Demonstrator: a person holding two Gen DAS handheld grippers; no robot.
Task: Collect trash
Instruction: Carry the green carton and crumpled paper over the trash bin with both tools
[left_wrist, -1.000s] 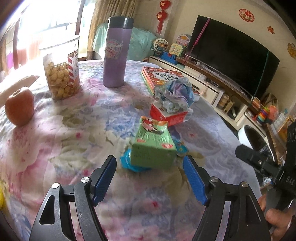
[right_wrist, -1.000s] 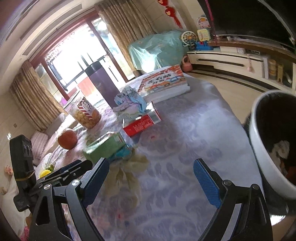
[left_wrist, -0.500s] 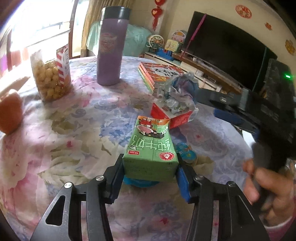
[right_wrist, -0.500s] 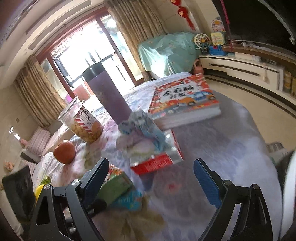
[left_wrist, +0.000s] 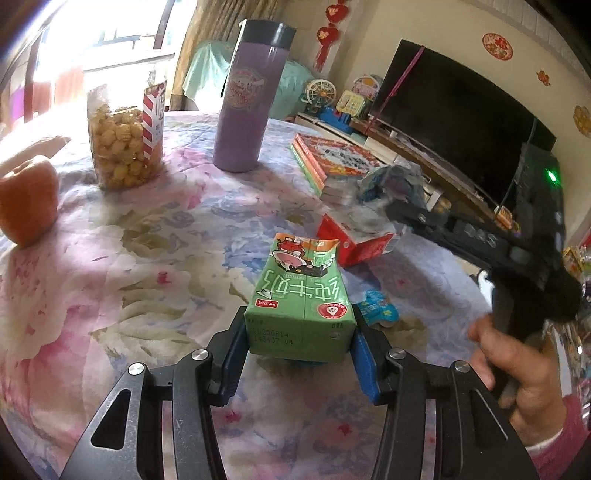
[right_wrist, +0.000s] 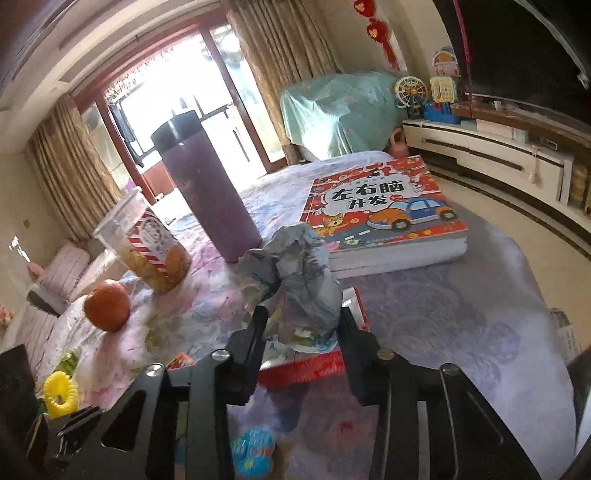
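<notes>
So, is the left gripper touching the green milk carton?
Touching. The left wrist view shows the left gripper with both blue pads pressed against the sides of the green milk carton, no gap visible.

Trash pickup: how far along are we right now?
Nothing visibly binned yet. In hand: left claw grips the green milk carton; right claw closes around the crumpled wrapper. Left: red box and blue wrapper on the table.

One carton (left_wrist: 301, 302), two books (right_wrist: 384, 210), one apple (right_wrist: 107, 304).
</notes>
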